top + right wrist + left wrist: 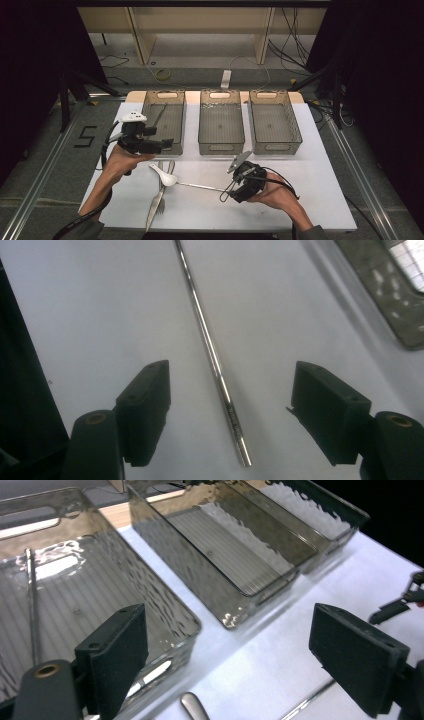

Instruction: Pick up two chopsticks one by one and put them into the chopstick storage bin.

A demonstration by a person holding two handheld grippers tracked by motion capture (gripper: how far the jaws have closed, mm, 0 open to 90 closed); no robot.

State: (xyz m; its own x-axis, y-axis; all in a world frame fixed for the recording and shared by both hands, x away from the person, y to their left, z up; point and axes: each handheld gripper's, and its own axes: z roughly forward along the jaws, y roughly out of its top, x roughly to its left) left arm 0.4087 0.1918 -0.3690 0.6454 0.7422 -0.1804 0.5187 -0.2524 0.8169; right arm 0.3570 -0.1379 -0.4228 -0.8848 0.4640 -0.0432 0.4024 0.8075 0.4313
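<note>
**One rod binned, the rest of the cutlery waiting**

White tabletop [300, 200] carries the whole job: three smoky clear plastic bins in a row at twelve o'clock, loose cutlery toward six.

Work centres on the thin polished steel rod [212, 352], lying flat on the white surface between the spread jaws of the right gripper [231, 407], whose pads stand clear of it on both sides (nothing pinched yet). A judgement: the sorting is early. One similar thin metal rod [31, 605] already lies in the left bin [163, 121]; the middle bin [221, 122] and right bin [274, 121] look bare. Left on the table are the white ceramic soup spoon [165, 175] and two or three steel utensils [159, 200] at about seven o'clock from the rod.

The left gripper [150, 145] hovers at the left bin's near edge, jaws wide apart and empty.

Its own camera shows the binned rod plainly; from the high view that is only a faint line. The right gripper view shows the rod's stamped end, unreadable from above.
</note>
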